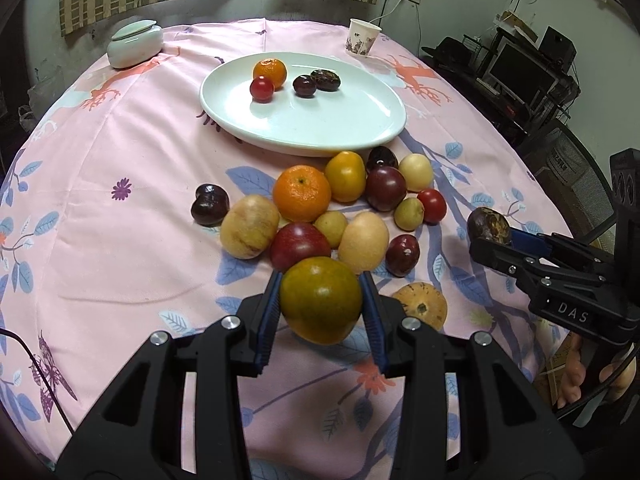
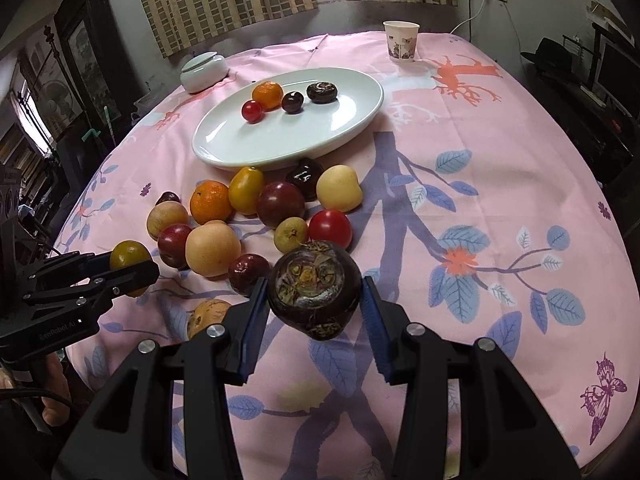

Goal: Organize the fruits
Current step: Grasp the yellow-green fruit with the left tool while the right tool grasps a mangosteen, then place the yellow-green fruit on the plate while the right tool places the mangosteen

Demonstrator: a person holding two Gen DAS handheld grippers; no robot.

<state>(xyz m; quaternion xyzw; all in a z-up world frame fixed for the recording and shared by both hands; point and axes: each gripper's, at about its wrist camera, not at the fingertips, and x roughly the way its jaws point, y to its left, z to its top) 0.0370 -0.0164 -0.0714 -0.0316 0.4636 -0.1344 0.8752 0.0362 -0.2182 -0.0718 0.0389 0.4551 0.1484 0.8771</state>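
My left gripper is shut on a green-orange citrus, held just above the cloth in front of the fruit pile. My right gripper is shut on a dark brown round fruit, also lifted off the table. Each view shows the other gripper at its side edge: the right gripper with its dark fruit, the left gripper with its citrus. A pale oval plate beyond the pile holds a small orange, a red tomato and two dark fruits.
A paper cup and a lidded ceramic jar stand at the far edge of the pink floral tablecloth. A brownish-yellow fruit lies to the right of my left fingers. A person's hand shows at the lower right.
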